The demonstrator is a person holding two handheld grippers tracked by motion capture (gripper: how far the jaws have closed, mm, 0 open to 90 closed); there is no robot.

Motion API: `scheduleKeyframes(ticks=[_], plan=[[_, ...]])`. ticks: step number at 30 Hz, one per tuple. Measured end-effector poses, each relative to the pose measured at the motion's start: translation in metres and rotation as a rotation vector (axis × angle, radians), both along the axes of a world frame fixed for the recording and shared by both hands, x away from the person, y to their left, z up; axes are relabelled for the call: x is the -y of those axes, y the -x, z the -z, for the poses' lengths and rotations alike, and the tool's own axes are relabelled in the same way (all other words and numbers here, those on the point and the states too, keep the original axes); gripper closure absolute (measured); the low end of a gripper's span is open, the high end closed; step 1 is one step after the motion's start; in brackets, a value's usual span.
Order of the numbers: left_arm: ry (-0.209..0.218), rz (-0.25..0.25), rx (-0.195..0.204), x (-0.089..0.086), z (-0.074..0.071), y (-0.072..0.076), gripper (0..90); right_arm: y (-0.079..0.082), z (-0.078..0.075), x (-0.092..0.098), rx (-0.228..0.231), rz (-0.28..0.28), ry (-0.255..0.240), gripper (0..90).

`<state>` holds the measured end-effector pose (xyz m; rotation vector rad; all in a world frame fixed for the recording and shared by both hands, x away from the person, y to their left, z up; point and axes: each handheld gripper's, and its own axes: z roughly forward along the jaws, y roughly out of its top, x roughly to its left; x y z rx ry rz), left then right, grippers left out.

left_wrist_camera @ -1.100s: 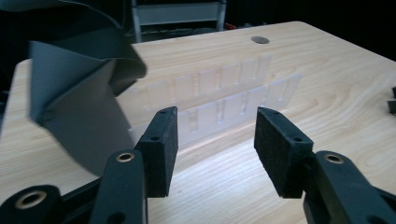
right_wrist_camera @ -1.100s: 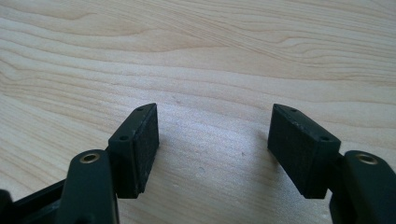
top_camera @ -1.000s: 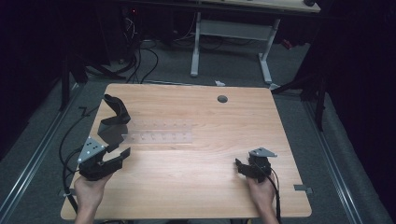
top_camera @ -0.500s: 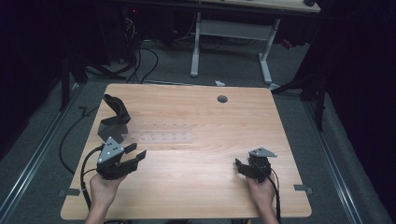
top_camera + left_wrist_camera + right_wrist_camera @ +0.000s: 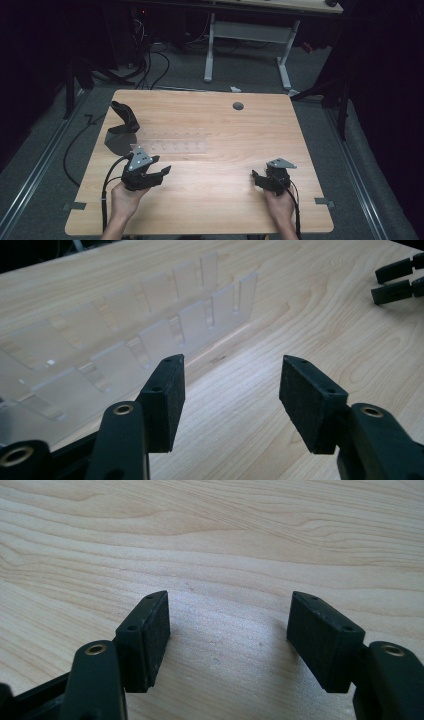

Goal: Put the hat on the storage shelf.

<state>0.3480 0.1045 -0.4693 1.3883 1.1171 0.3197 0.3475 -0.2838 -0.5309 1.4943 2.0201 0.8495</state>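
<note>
Wooden table (image 5: 210,200), pale grain, round grommet hole (image 5: 238,106) near far edge. Clear plastic rack (image 5: 172,147) with upright slotted dividers lies flat left of centre; black curved stand (image 5: 122,127) on a grey base sits just behind its left end. Left gripper (image 5: 162,172) near front left, jaws spread apart, nothing between, rack just ahead-left in the left gripper view. Right gripper (image 5: 256,178) front right, well apart from rack, jaws spread wide over bare wood, holding nothing. Cables (image 5: 105,185) trail off the front edge. Grey floor, desk legs (image 5: 209,55) behind.
</note>
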Motion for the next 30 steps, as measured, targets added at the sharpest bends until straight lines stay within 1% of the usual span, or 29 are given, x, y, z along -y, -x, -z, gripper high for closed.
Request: scheduleKeyframes(ticks=[2,7,9,11,12,13,15,18,20,24,26,27,28,30], plan=[[-0.01,-0.001,-0.01,0.002,0.005,-0.002,43.9,0.0,0.0,0.0,0.0,0.0,0.0,34.0],[-0.007,-0.005,-0.051,0.004,0.018,-0.01,43.6,0.0,0.0,0.0,-0.001,0.002,-0.001,33.9],[-0.01,-0.007,-0.055,0.005,0.025,-0.012,43.9,0.0,0.0,0.0,0.0,0.001,-0.001,34.0],[-0.03,-0.021,-0.06,0.006,0.031,-0.015,45.0,0.0,0.0,0.0,0.0,0.001,0.0,33.9],[-0.031,-0.024,-0.076,0.006,0.033,-0.017,45.2,0.0,0.0,0.0,0.0,0.001,0.0,33.9],[-0.035,-0.034,-0.105,0.006,0.036,-0.021,45.5,0.0,0.0,0.0,0.0,0.001,0.0,33.9],[-0.041,-0.056,-0.125,0.006,0.043,-0.027,43.4,0.0,0.0,0.0,0.0,0.002,-0.001,33.9],[-0.05,-0.095,-0.126,0.006,0.052,-0.033,40.8,0.0,0.0,0.0,0.0,0.001,0.0,33.9],[-0.053,-0.11,-0.127,0.007,0.055,-0.035,39.9,0.0,0.0,0.0,0.0,0.001,-0.001,34.0],[-0.102,-0.137,-0.115,0.01,0.065,-0.039,35.6,0.0,0.0,0.0,0.0,0.001,-0.001,33.9],[-0.124,-0.147,-0.123,0.011,0.071,-0.04,33.5,0.0,0.0,0.0,0.0,0.002,0.0,34.0],[-0.121,-0.149,-0.134,0.01,0.075,-0.042,32.2,0.0,0.0,0.0,0.0,0.001,0.0,34.0],[-0.11,-0.151,-0.128,0.009,0.076,-0.042,28.3,0.0,0.0,0.0,0.0,0.001,0.0,33.9],[-0.101,-0.159,-0.114,0.009,0.077,-0.042,28.5,0.0,0.0,0.0,0.0,0.001,-0.001,33.9]])
